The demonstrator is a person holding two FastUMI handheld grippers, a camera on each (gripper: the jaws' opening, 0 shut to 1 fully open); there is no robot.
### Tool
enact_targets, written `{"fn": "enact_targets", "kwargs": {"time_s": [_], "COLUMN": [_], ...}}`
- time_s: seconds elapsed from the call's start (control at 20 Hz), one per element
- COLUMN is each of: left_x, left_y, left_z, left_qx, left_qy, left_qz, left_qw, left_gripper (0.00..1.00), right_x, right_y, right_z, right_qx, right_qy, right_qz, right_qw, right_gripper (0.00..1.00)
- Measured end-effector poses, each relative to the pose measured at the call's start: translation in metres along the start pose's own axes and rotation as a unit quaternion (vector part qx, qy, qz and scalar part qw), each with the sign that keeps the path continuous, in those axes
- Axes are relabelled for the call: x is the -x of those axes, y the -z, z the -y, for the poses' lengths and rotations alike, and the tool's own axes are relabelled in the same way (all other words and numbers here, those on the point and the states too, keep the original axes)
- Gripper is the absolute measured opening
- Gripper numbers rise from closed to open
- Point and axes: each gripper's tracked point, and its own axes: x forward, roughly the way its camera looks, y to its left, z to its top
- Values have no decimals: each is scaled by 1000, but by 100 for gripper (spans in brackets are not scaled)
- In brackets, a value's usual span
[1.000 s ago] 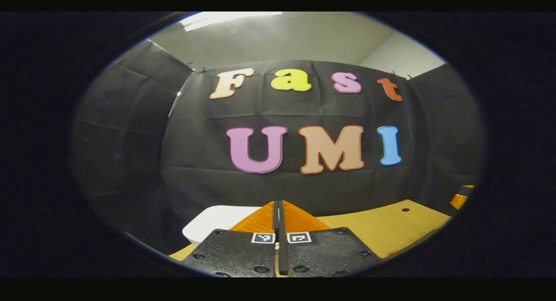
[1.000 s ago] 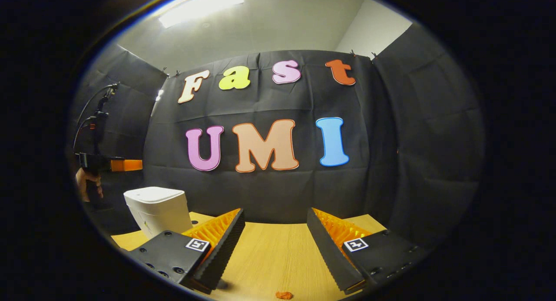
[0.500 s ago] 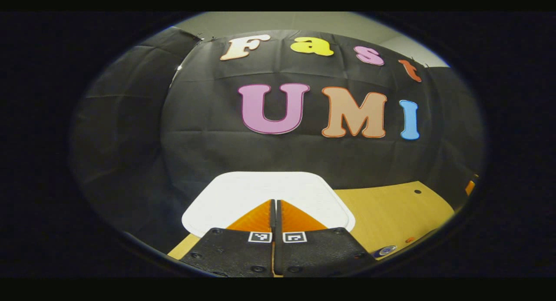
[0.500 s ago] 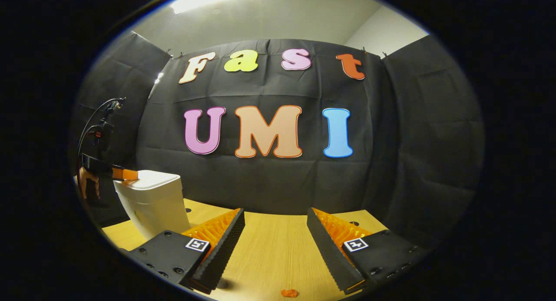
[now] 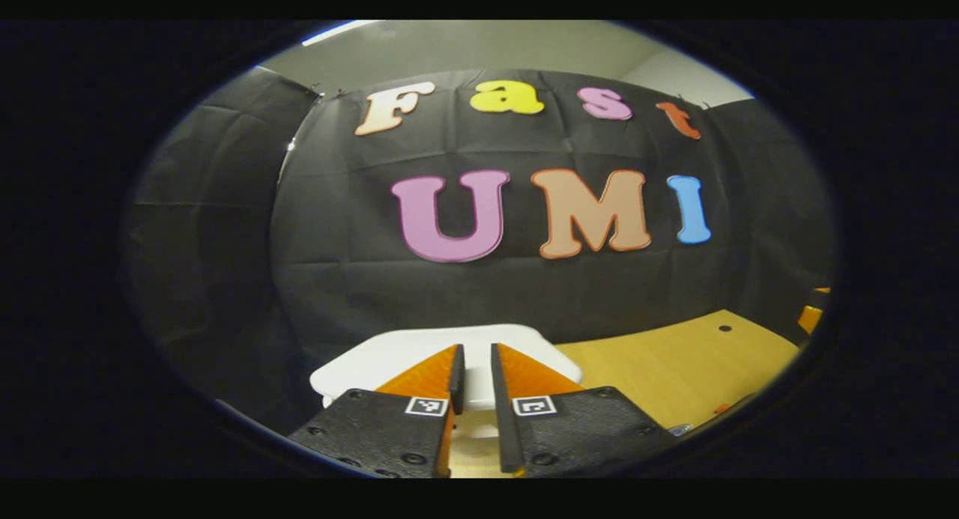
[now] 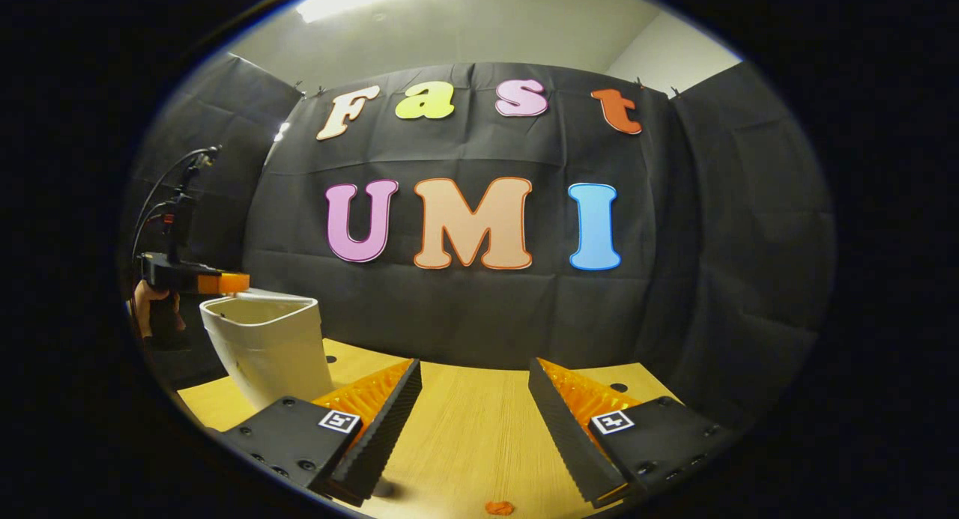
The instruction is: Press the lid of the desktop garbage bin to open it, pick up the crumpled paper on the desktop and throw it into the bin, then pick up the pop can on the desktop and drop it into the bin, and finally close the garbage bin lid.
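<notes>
The white desktop bin point(image 6: 266, 347) stands at the table's left in the right gripper view. Its lid point(image 5: 517, 347) looks lifted a little off the rim, and a pale gap shows under it. My left gripper point(image 5: 475, 350) hovers just over the lid's near edge, fingers parted by a narrow gap, holding nothing. From the right gripper view, that left gripper point(image 6: 238, 281) sits above the bin's top with a hand point(image 6: 146, 309) behind it. My right gripper point(image 6: 475, 369) stands wide open and empty over the wooden table point(image 6: 479, 429). A sliver of a round metal top point(image 5: 678, 429) peeks in low right.
A small orange scrap point(image 6: 498, 507) lies on the table just below my right gripper's fingers. The tabletop has a small dark hole point(image 6: 619, 388) near the back. Black cloth walls close the booth behind and on both sides. Cables point(image 6: 176, 197) rise above the left gripper.
My left gripper came down on the lid, then rose; its fingers, shut before, now stand slightly apart. The lid has lifted off the bin's rim. The right gripper barely moved.
</notes>
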Motion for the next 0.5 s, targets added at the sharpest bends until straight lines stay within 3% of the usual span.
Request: {"fn": "enact_targets", "kwargs": {"time_s": [0.05, 0.1, 0.15, 0.2, 0.35, 0.4, 0.5], "left_x": [2, 6, 11, 18, 53, 65, 88], "left_y": [-13, -23, -26, -31, -36, -34, -29], "left_z": [8, 14, 20, 23, 46, 54, 76], "left_qx": [11, 22, 28, 32, 41, 42, 39], "left_qy": [10, 15, 13, 8, -4, -10, -16], "left_qz": [17, 29, 36, 44, 62, 72, 85], "left_qw": [1000, 999, 999, 998, 997, 997, 996], "left_gripper": [27, 52, 57, 71, 86, 96, 94], "right_x": [2, 4, 5, 6, 10, 11, 12], "right_y": [0, 0, 0, 0, 3, 6, 22], "right_z": [5, 11, 16, 22, 40, 46, 53], "right_qx": [-6, -12, -17, -20, -23, -23, -21], "right_qy": [1, 3, 3, 4, 7, 7, 0], "right_qz": [0, 0, 0, 0, 0, -1, -14], "right_qw": [1000, 1000, 1000, 1000, 1000, 1000, 1000], "right_gripper": [96, 96, 96, 96, 96, 99, 96]}}
